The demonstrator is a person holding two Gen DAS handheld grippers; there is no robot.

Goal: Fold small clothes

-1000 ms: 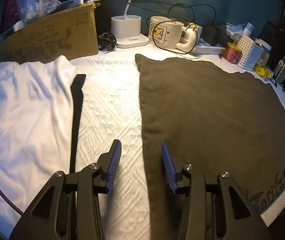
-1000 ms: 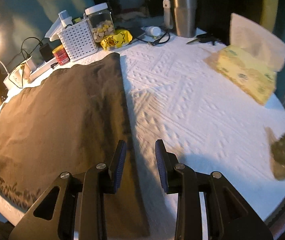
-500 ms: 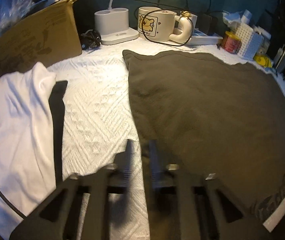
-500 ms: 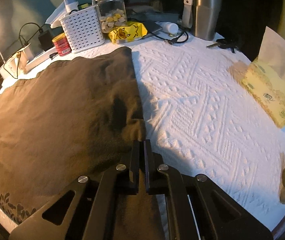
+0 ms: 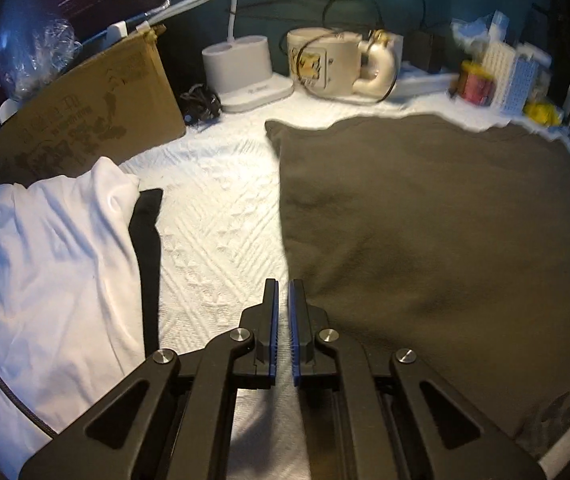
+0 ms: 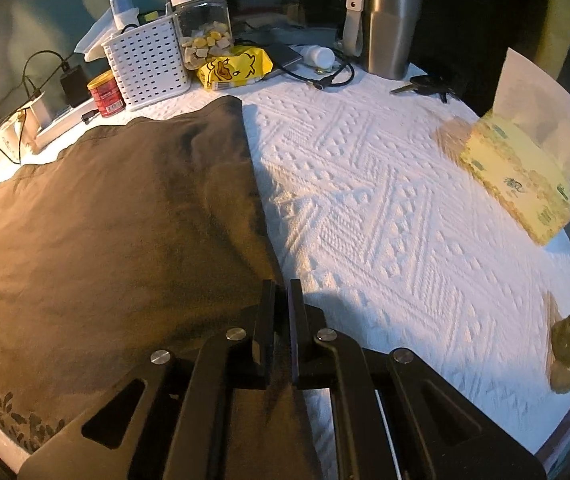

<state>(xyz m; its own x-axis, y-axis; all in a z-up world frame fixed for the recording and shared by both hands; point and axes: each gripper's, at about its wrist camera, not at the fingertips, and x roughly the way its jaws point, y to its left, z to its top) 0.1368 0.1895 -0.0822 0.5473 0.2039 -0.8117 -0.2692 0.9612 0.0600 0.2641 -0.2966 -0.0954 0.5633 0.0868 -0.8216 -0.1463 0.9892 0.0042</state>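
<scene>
A dark olive-brown garment [image 5: 425,232] lies spread flat on the desk [image 5: 221,216], which is covered with a white textured cloth. In the left wrist view it fills the picture from 12 to 4 o'clock, its left edge running down the middle to the left tongs [image 5: 283,292] at 6 o'clock. Those tongs are clenched, their blue pads almost touching; whether that edge is caught between them cannot be told.

In the right wrist view the same garment [image 6: 117,240] covers 8 to 11 o'clock, with pale printing near its bottom hem at 8 o'clock. Its right edge runs down to the right tongs [image 6: 283,292] at 6 o'clock, which are clenched on the cloth there, a fold of it lying between the pads.

A white garment [image 5: 45,272] lies crumpled at 9 o'clock in the left view, with a black strip [image 5: 147,248] just beside it and a cardboard box [image 5: 85,116] behind at 10 o'clock. A mug [image 5: 325,66] stands at 12 o'clock. In the right view a white basket [image 6: 149,64] is at 11 o'clock, a steel tumbler [image 6: 389,24] at 1 o'clock, and a tissue pack [image 6: 521,176] at 2 o'clock.
</scene>
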